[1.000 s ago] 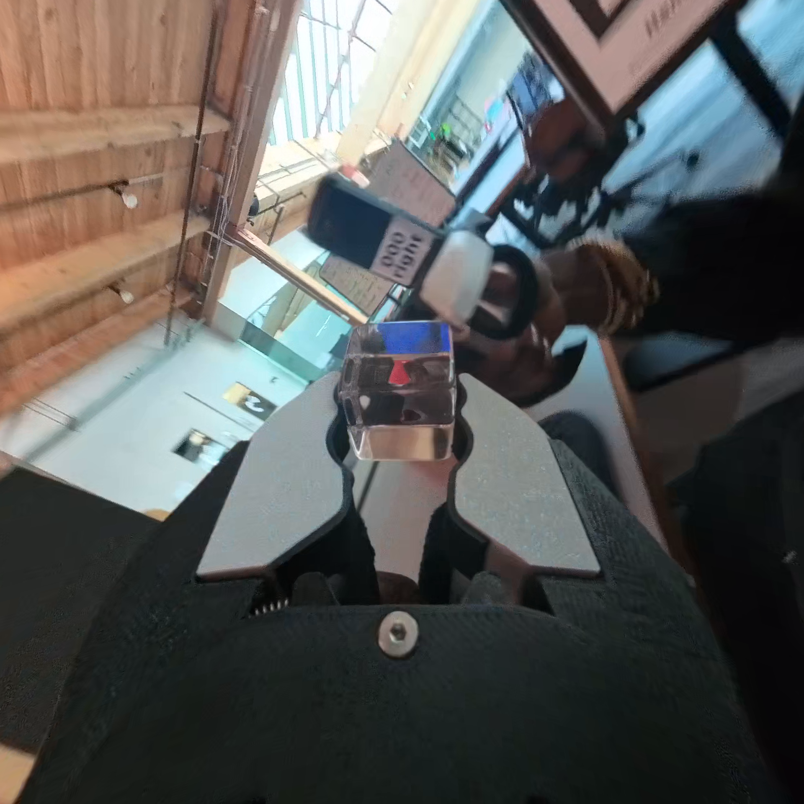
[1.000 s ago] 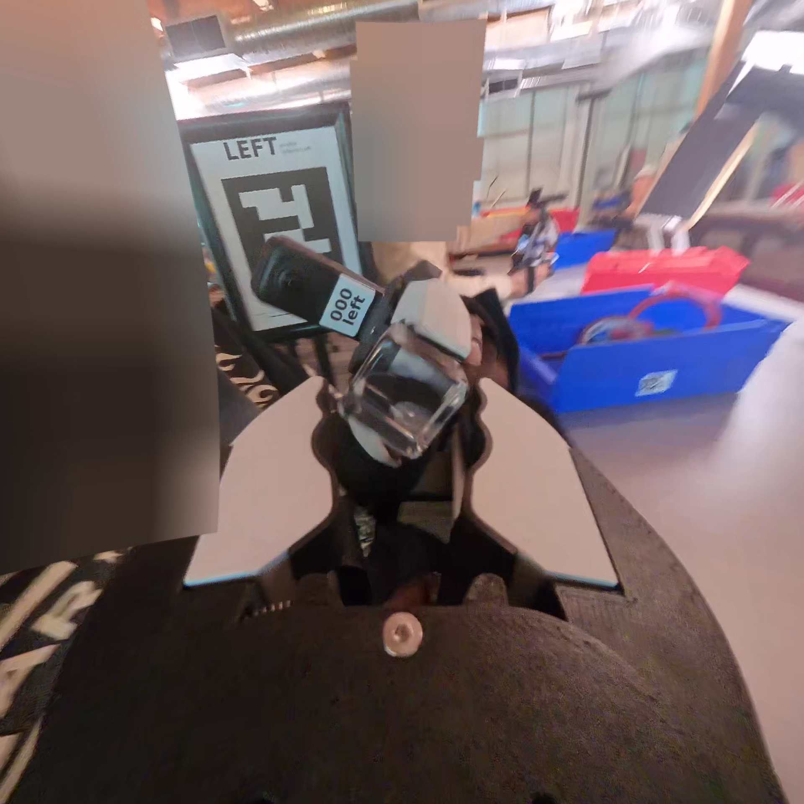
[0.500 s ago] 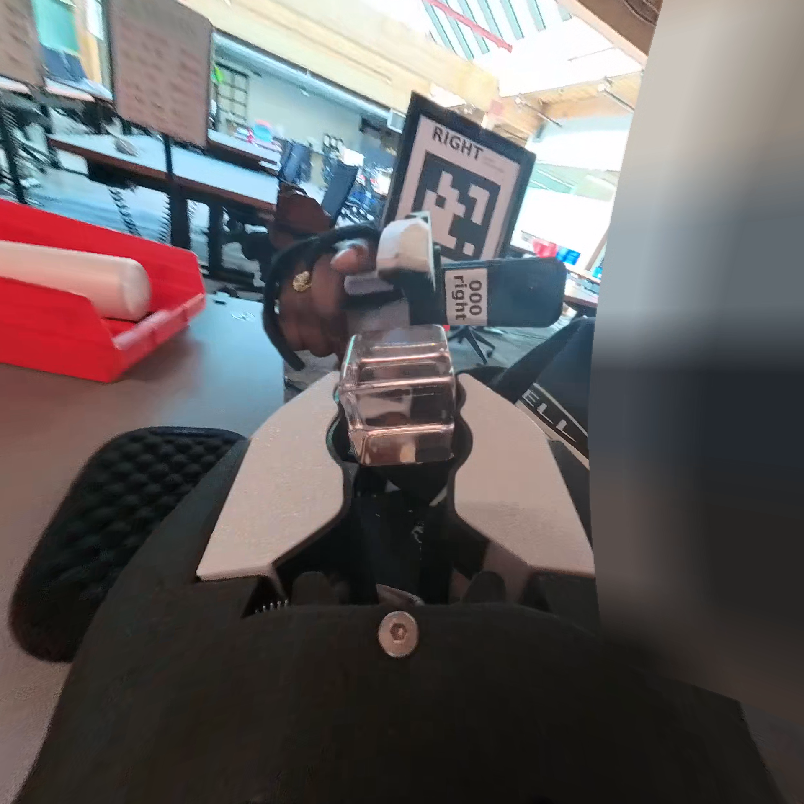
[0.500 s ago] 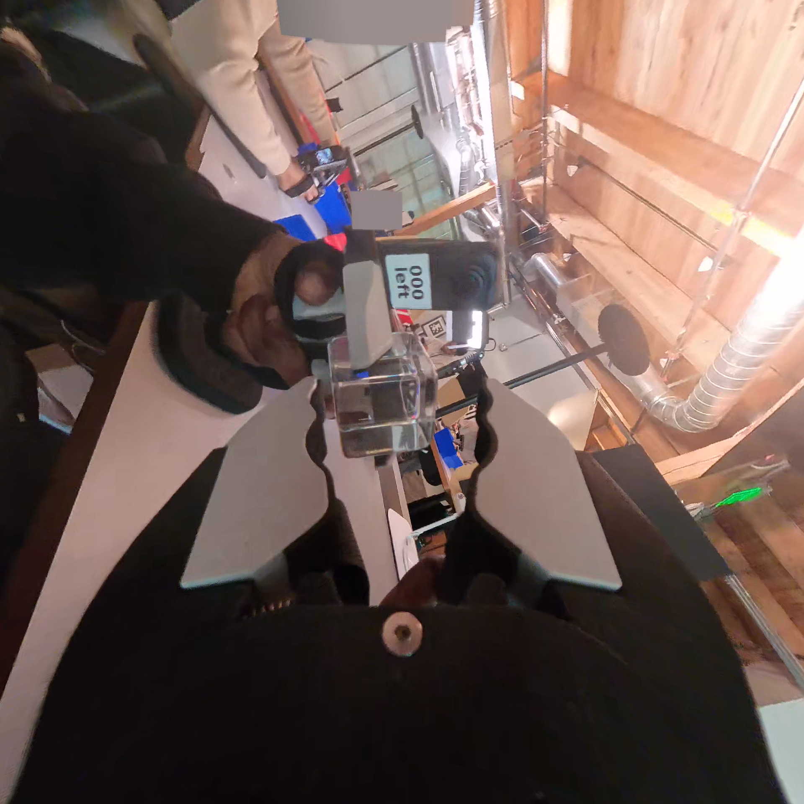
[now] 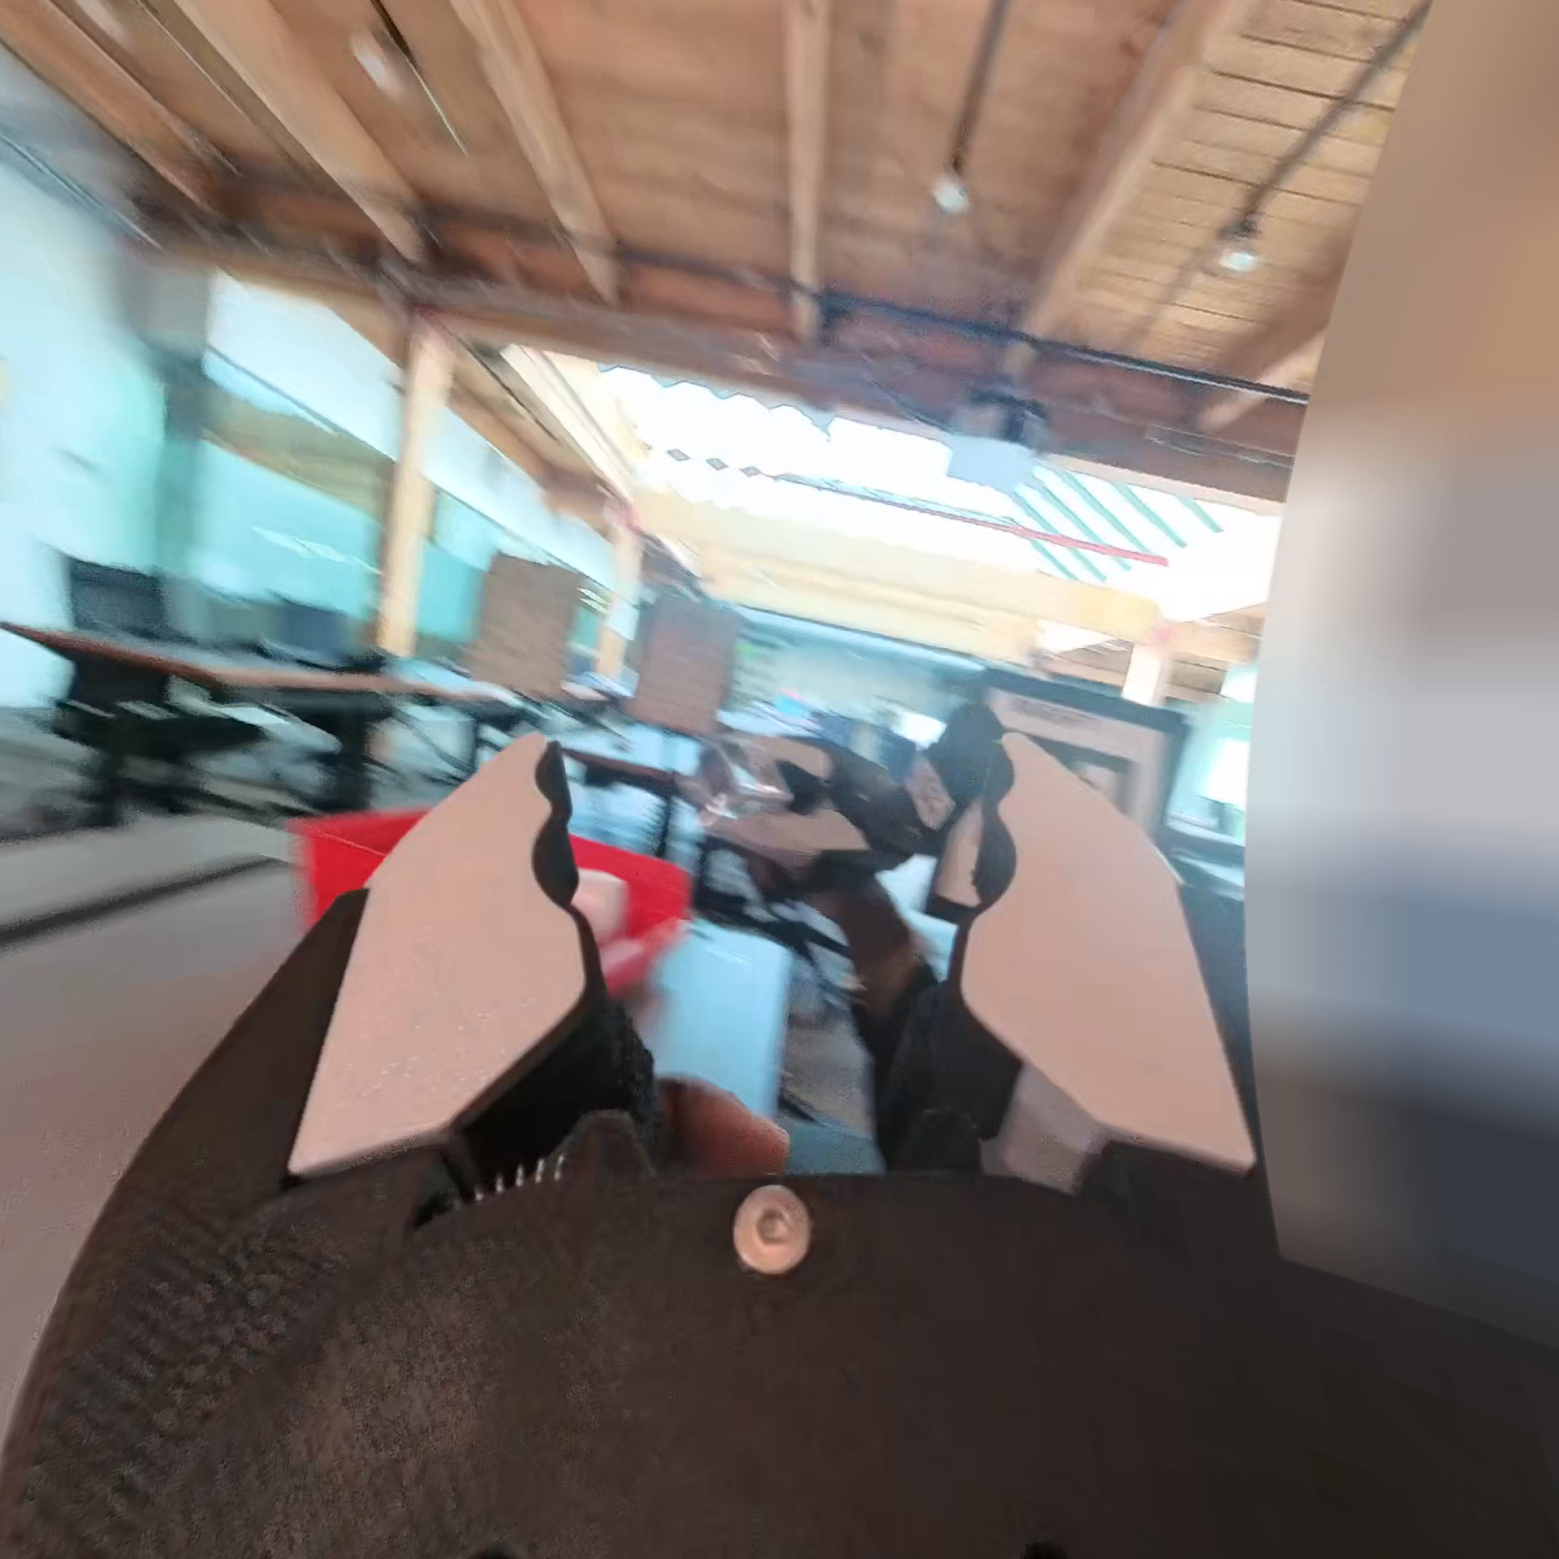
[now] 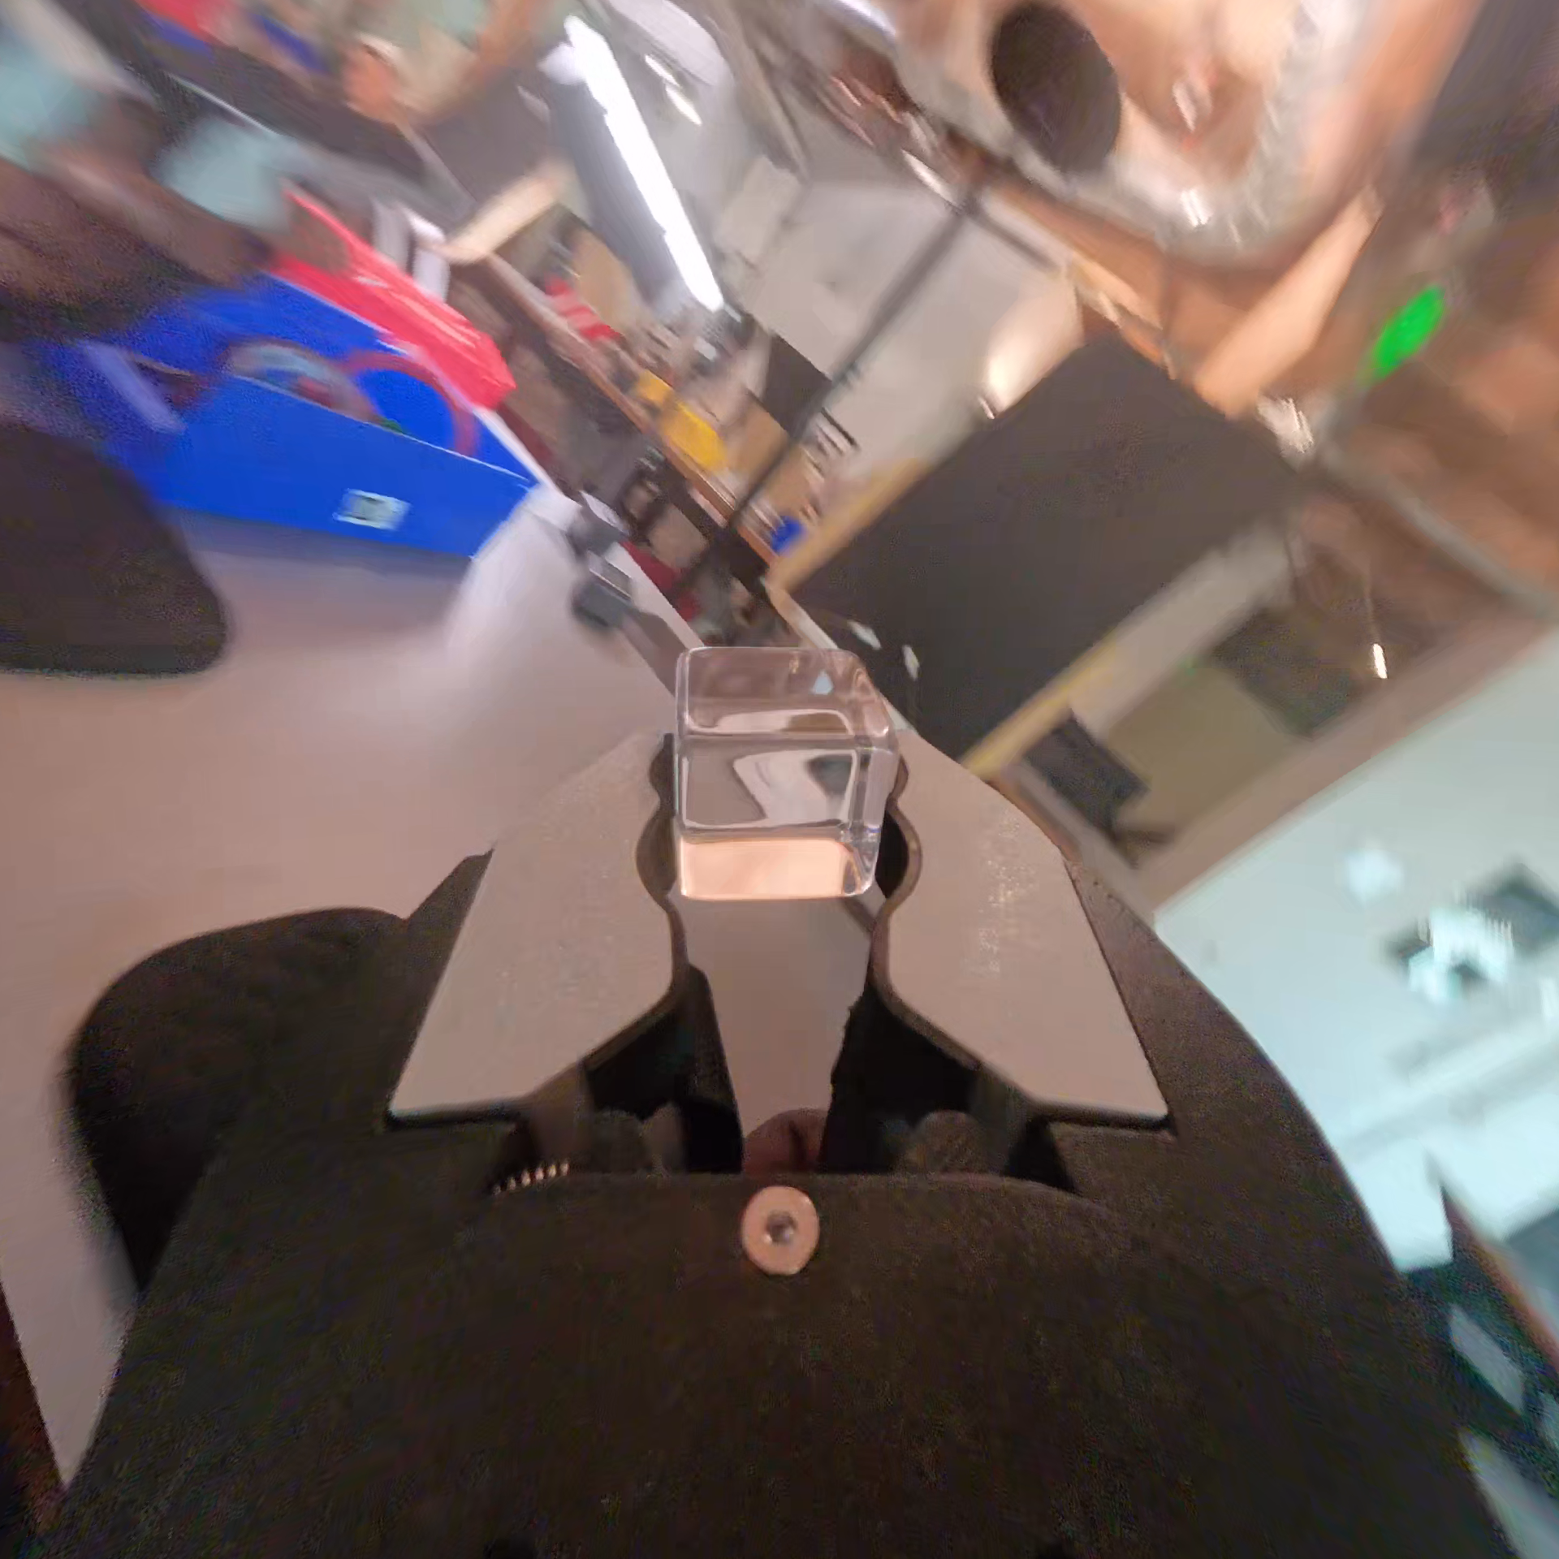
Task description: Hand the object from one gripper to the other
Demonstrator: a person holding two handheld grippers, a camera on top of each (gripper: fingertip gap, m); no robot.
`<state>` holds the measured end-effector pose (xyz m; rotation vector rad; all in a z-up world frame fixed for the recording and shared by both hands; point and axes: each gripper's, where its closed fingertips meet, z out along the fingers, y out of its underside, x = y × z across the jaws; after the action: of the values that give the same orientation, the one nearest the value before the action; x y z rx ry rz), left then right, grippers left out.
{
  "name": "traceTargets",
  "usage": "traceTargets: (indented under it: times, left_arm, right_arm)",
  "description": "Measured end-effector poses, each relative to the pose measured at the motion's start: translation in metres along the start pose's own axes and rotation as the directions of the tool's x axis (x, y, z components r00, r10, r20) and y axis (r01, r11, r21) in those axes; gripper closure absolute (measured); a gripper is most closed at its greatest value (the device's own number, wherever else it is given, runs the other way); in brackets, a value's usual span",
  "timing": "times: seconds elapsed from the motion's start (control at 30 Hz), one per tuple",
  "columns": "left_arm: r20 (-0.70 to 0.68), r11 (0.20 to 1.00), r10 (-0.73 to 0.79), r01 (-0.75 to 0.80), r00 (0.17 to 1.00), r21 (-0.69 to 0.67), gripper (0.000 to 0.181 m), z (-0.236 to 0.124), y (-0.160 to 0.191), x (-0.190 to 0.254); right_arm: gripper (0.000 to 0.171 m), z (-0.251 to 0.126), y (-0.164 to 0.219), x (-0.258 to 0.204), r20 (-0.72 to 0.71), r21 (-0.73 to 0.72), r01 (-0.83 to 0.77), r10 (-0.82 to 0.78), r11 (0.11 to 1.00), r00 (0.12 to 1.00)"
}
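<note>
Left hand-held gripper (image 5: 772, 793) fingers spread wide; right hand-held gripper (image 6: 780, 759) fingers closed.

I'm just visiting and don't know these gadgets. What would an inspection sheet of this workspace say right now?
Surface: grey table, bare near the grippers.
Job's things: clear cube, held up off the table.
Clutter: blue bin with a red bin behind it; another red bin; a dark pad on the table.
Grippers: right gripper shut on the clear cube; left gripper open and empty.
Cables: nothing seen clearly; a red loop lies in the blue bin.
Surroundings: wooden ceiling, metal duct, more tables behind; both views are motion-blurred.
</note>
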<state>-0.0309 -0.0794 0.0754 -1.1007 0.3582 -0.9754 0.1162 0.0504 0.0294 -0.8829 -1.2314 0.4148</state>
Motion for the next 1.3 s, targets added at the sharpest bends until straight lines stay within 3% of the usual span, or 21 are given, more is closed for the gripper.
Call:
traceTargets:
  times: [0.1,0.2,0.33,0.5,0.87,1.3]
  left_arm:
    - [0.263,0.969,0.195,-0.227,0.945,0.097,0.09,-0.034,-0.044,-0.025]
    - [0.441,0.914,0.314,-0.393,0.841,0.099,0.093,-0.065,-0.074,-0.033]
    - [0.499,0.852,0.387,-0.508,0.775,0.128,0.097,-0.086,-0.097,-0.021]
    - [0.542,0.803,0.431,-0.58,0.722,0.134,0.101,-0.098,-0.109,-0.013]
    - [0.58,0.755,0.475,-0.645,0.661,0.118,0.11,-0.107,-0.117,-0.009]
    - [0.592,0.726,0.522,-0.684,0.614,0.069,0.115,-0.109,-0.116,-0.008]
  right_arm:
    - [0.126,-0.022,0.063,0.057,-0.187,-0.182,-0.229,0.195,0.956,0.963]
    - [0.126,-0.04,0.132,0.085,-0.335,-0.325,-0.451,0.344,0.832,0.877]
    - [0.126,-0.044,0.204,0.082,-0.428,-0.444,-0.638,0.477,0.629,0.768]
    - [0.126,-0.042,0.265,0.063,-0.487,-0.588,-0.67,0.463,0.453,0.74]
    - [0.126,-0.045,0.305,0.049,-0.51,-0.709,-0.652,0.441,0.27,0.738]
    - [0.127,-0.045,0.312,0.044,-0.493,-0.738,-0.627,0.434,0.25,0.754]
